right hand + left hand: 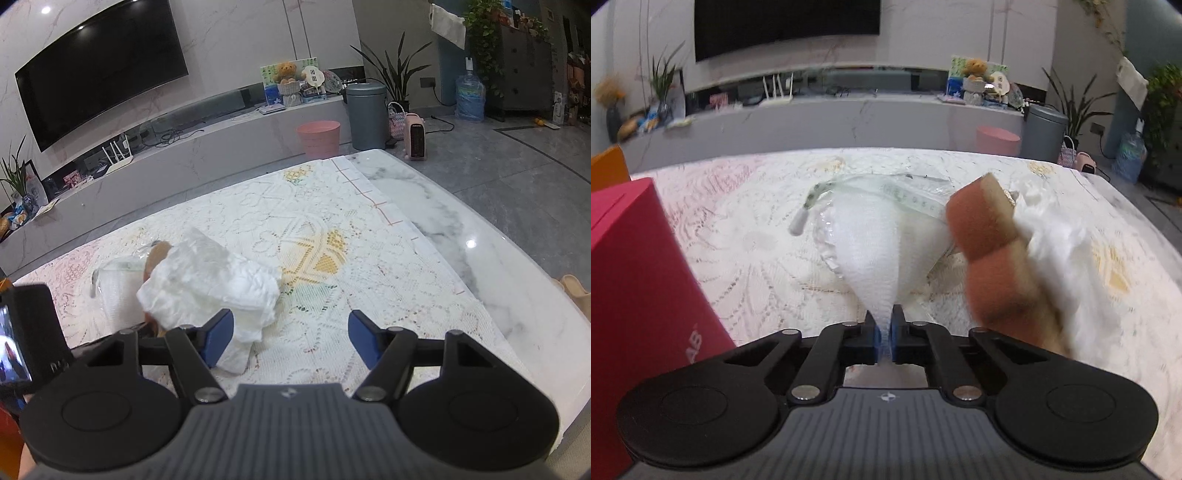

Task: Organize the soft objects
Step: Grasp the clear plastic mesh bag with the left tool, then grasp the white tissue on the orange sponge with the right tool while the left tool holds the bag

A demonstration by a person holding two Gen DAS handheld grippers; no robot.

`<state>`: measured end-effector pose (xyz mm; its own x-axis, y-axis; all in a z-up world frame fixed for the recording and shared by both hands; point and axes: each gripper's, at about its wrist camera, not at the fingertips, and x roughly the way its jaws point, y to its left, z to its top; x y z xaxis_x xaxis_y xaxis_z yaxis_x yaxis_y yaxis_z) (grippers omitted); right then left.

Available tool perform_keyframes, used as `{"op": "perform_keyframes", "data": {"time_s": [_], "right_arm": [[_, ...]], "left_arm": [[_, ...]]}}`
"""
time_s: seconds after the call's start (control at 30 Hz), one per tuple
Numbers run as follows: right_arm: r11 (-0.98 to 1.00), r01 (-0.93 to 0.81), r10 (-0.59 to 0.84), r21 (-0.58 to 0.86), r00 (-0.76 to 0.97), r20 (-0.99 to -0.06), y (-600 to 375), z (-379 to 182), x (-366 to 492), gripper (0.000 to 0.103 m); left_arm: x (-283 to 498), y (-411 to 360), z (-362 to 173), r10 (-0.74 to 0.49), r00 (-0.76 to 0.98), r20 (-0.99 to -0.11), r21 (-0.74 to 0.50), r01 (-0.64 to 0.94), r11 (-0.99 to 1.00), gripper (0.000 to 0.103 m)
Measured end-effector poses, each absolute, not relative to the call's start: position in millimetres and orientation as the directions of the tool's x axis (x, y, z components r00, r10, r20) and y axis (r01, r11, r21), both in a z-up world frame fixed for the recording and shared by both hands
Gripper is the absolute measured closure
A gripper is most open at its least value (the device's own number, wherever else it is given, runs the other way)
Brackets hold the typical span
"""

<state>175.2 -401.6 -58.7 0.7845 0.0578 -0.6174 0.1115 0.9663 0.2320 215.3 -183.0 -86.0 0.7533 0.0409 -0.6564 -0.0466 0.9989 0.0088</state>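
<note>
Left wrist view: a clear bag (871,236) with white cloth inside is pinched at its corner by the left tongs (884,328), squeezed tight, likely so it's kept steady on the table (757,236). A blurry brown sponge (990,251), probably, sits beside it.

Right wrist view: the right tongs (291,338) are spread wide, nothing held, just beside the white wad (218,284).

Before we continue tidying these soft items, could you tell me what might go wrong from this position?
1. The left gripper pinches only a narrow corner of the clear bag holding white cloth, so it may slip free.
2. The brown sponge and white tissue wad lean beside the bag; pulling it could drag or topple them.
3. The open right gripper hangs close to the wad and could snag it.
</note>
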Motion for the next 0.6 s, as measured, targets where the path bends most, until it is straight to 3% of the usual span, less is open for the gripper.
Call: {"op": "perform_keyframes", "data": {"time_s": [0.13, 0.47, 0.53, 0.6], "right_arm": [[0.966, 0.114, 0.057, 0.230, 0.780, -0.624, -403, -62, 177, 0.038], [0.965, -0.001, 0.157, 0.263, 0.806, -0.571, -385, -85, 191, 0.038], [0.981, -0.059, 0.156, 0.184, 0.807, -0.570, -372, -89, 193, 0.034], [0.992, -0.103, 0.125, 0.071, 0.791, -0.599, -359, -97, 196, 0.037]], "left_arm": [[195, -185, -87, 0.041, 0.771, -0.636, 0.064, 0.000, 0.998, 0.102], [177, -184, -78, -0.023, 0.756, -0.655, 0.005, 0.034, 0.999, 0.102], [178, -188, -77, -0.012, 0.767, -0.641, 0.041, 0.050, 0.998, 0.102], [180, -192, -75, -0.001, 0.779, -0.627, 0.066, 0.055, 0.996, 0.102]]}}
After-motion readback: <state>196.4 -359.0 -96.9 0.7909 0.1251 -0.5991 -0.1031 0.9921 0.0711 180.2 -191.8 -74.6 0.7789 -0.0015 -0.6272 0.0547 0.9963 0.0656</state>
